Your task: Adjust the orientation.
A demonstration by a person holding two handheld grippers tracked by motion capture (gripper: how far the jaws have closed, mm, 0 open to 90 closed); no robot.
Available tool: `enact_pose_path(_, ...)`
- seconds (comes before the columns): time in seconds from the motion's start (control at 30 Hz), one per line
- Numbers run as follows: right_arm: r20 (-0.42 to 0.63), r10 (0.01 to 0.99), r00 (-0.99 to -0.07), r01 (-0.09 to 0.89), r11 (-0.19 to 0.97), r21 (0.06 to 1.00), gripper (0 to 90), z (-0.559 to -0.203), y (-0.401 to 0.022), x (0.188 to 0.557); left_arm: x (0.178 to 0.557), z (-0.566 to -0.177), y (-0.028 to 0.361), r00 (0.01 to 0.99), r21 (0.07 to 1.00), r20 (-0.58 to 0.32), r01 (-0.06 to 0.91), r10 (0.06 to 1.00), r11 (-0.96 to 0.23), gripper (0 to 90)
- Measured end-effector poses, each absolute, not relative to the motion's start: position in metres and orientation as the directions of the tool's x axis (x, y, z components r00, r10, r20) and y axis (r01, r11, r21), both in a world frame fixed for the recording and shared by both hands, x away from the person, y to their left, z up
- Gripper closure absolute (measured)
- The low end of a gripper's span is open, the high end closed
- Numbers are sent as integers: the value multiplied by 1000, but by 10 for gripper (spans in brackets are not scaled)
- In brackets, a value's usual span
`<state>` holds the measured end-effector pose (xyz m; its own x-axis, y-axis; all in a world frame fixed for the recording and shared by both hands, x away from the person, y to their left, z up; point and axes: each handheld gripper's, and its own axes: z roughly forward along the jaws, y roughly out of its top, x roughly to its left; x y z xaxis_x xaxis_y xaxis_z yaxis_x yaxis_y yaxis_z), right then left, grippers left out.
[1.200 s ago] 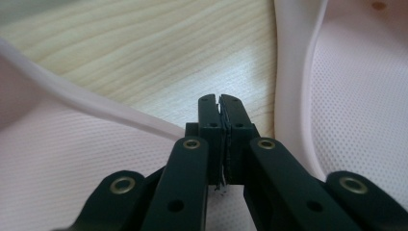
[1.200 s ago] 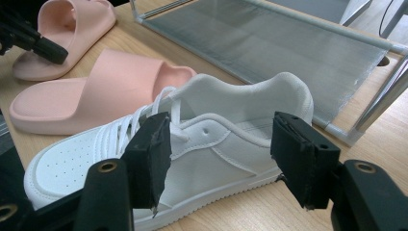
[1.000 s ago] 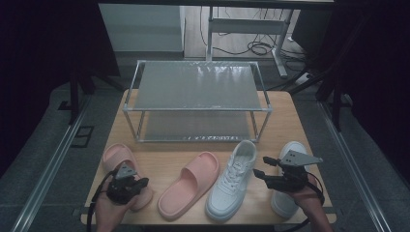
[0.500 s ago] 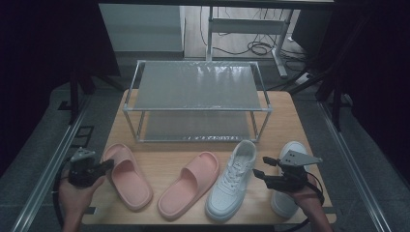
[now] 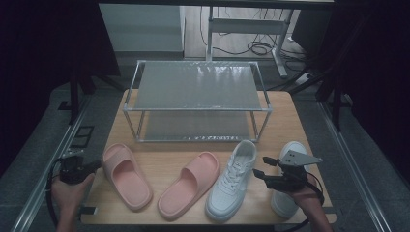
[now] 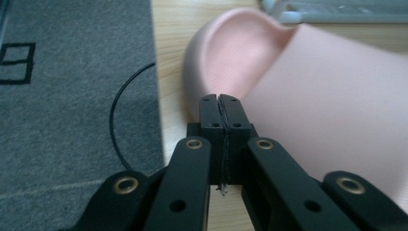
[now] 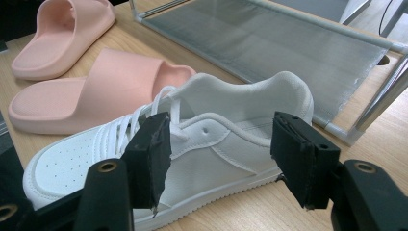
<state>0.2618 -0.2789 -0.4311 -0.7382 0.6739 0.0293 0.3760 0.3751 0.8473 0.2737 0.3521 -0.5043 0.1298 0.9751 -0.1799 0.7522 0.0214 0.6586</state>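
While the left gripper (image 5: 92, 166) sits clenched on nothing at the table's near-left edge, just left of the left pink slide (image 5: 126, 175), the right gripper (image 5: 260, 175) hangs released beside a white sneaker (image 5: 232, 179), jaws wide, nothing pinched. That sneaker lies near-right on the table (image 5: 285, 121), in front of the shoe rack (image 5: 196, 92).

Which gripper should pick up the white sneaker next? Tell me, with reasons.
Right. The right gripper hovers beside the white sneaker with jaws open toward it. The left gripper is shut, at the table's left edge by a pink slipper.
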Motion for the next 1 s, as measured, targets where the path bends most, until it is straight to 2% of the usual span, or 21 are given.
enact_pose_path(0.63, 29, 672, -740, 373, 375, 849, 399, -431, -278, 261, 300, -524, 359, 99, 609, -202, 792, 974, 46, 900)
enact_pose_path(1.0, 28, 672, -740, 372, 375, 849, 399, -431, -278, 261, 307, -529, 344, 168, 609, -177, 793, 970, -26, 900)
